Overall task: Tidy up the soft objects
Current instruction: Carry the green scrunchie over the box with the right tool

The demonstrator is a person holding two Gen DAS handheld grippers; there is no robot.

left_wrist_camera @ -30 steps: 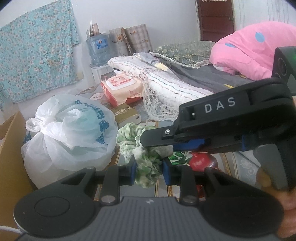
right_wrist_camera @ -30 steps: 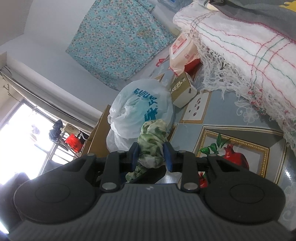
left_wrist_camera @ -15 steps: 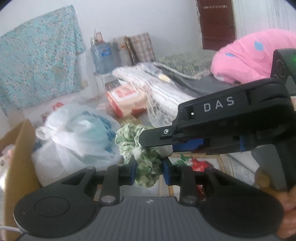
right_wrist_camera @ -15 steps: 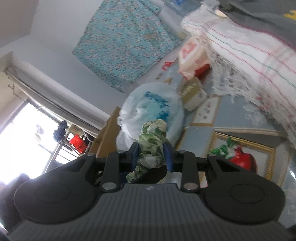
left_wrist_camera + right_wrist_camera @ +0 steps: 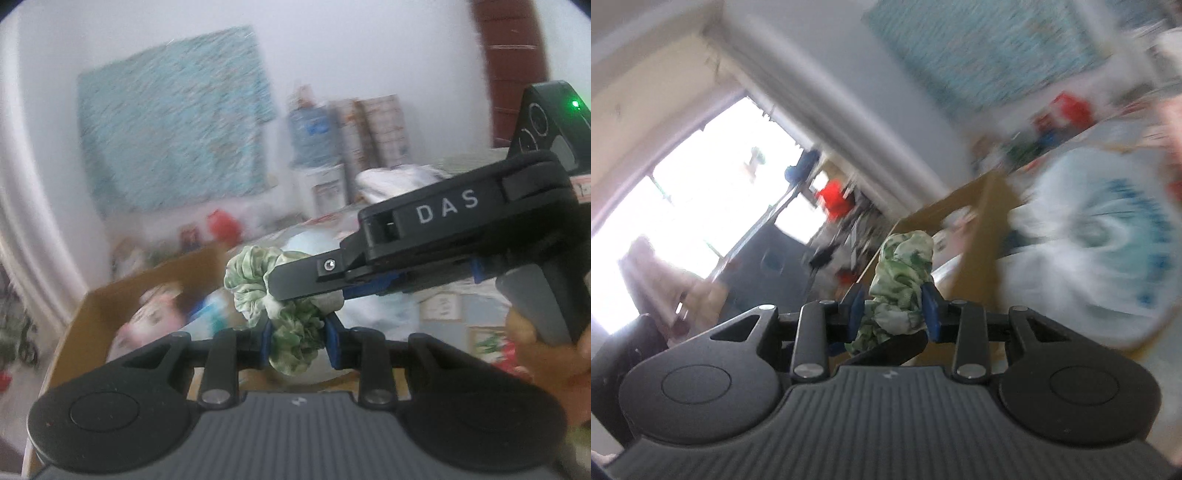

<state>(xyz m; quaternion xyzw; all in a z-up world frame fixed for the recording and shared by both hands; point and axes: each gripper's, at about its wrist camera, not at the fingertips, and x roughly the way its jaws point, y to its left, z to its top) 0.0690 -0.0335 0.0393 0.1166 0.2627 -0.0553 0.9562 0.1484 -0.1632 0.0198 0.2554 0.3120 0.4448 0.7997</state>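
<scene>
A green-and-white patterned scrunchie (image 5: 255, 280) hangs in the air, gripped from two sides. My left gripper (image 5: 297, 341) is shut on its lower part, blue pads pressed into the cloth. My right gripper (image 5: 291, 286) comes in from the right and clamps the upper part. In the right wrist view the scrunchie (image 5: 905, 258) still fills the gap of the right gripper (image 5: 893, 312), whose jaws are opening. A brown cardboard box (image 5: 110, 295) with soft items inside lies just beyond and below the scrunchie. Both views are motion-blurred.
A tied white plastic bag (image 5: 1108, 258) with blue print sits right of the box (image 5: 979, 229). A person's hand (image 5: 535, 354) holds the right gripper's handle. A floral cloth (image 5: 173, 136) hangs on the far wall, and a bright window (image 5: 701, 192) is at left.
Both grippers have risen and swung left with the scrunchie, from over the plastic bag toward the cardboard box. The right gripper's pads stand slightly wider apart.
</scene>
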